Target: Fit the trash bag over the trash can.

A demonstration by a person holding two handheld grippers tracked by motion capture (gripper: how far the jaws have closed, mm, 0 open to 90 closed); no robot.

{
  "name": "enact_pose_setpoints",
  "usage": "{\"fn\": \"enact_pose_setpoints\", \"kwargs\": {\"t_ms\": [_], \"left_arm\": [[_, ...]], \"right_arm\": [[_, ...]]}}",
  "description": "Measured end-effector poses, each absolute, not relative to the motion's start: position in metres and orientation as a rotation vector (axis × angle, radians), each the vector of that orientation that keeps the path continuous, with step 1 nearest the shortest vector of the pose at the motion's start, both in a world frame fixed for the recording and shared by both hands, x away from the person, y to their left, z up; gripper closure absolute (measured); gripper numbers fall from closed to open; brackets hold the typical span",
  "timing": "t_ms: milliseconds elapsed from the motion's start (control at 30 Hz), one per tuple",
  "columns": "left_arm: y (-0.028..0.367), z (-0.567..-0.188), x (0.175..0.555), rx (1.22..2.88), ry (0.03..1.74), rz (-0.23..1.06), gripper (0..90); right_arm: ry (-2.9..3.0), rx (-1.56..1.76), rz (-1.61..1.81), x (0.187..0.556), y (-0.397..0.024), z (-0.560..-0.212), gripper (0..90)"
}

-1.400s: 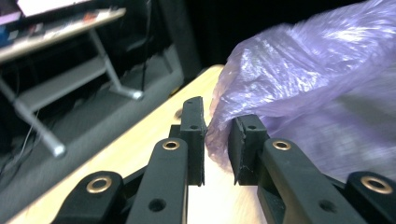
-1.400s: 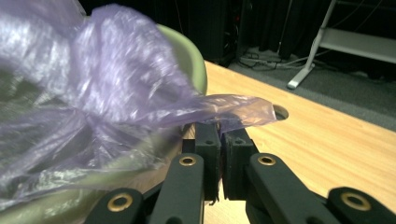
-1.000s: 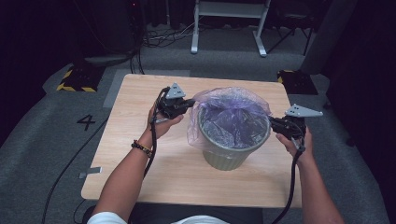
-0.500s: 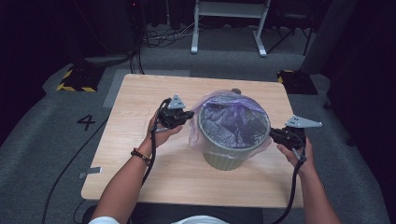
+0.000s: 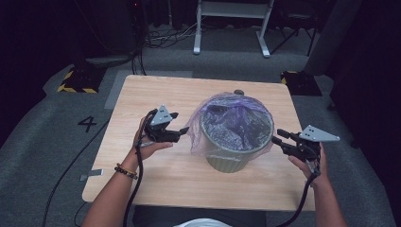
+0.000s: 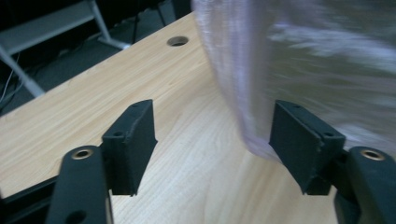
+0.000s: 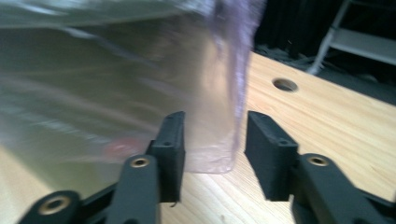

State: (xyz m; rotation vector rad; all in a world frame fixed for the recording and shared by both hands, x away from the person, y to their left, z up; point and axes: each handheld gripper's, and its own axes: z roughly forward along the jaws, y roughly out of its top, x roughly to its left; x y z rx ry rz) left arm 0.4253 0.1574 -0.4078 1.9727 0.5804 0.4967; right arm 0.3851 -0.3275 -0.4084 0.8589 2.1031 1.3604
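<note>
A grey-green waste bin point(image 5: 231, 160) stands on the wooden table point(image 5: 156, 94), lined with a translucent purple bag point(image 5: 236, 120) whose edge drapes over the rim. My left gripper point(image 5: 182, 130) sits just left of the bin. Its jaws have just been opening and the bag's hem point(image 6: 243, 93) hangs loose beside one jaw of the left gripper point(image 6: 215, 126). My right gripper point(image 5: 276, 137) is at the bin's right side. Its jaws have also just been opening. A flap of the bag point(image 7: 224, 93) hangs between the jaws of the right gripper point(image 7: 212, 135) without being pressed, in front of the bin wall point(image 7: 93, 93).
The table has a round hole point(image 6: 177, 41) near its far edge and another hole point(image 7: 285, 84). A white metal frame point(image 5: 231, 9) stands on the floor beyond the table. Yellow-black blocks point(image 5: 75, 80) lie at the table's far corners.
Both grippers came down from the bin's rim and drew slightly outward. Their jaws went from shut on the bag's edge to open, and the bag now hangs over the rim.
</note>
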Motion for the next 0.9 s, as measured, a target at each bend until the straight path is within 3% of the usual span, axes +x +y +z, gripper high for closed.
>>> {"fn": "enact_pose_setpoints", "kwargs": {"t_ms": [367,500,633,667,800,867,900], "left_arm": [[0.145,-0.411,0.377,1.986,0.393,0.435,20.8],[0.12,-0.417,0.374,2.036,0.344,0.453,19.7],[0.11,-0.42,0.381,2.037,0.367,0.5,35.8],[0.107,-0.42,0.385,2.043,0.367,0.51,45.0],[0.101,-0.423,0.396,2.093,0.332,0.538,77.5],[0.101,-0.425,0.398,2.106,0.333,0.534,88.1],[0.101,-0.425,0.398,2.106,0.333,0.534,89.9]], "right_arm": [[2.168,0.629,1.305,0.36,-0.306,-0.414,30.9],[2.112,0.653,1.196,0.361,-0.298,-0.417,30.0],[2.057,0.7,1.145,0.365,-0.298,-0.417,37.8],[2.041,0.714,1.155,0.368,-0.301,-0.418,52.2],[2.027,0.707,1.201,0.372,-0.305,-0.421,79.3],[2.028,0.701,1.215,0.372,-0.306,-0.422,89.5],[2.028,0.701,1.215,0.372,-0.306,-0.422,89.5]]}}
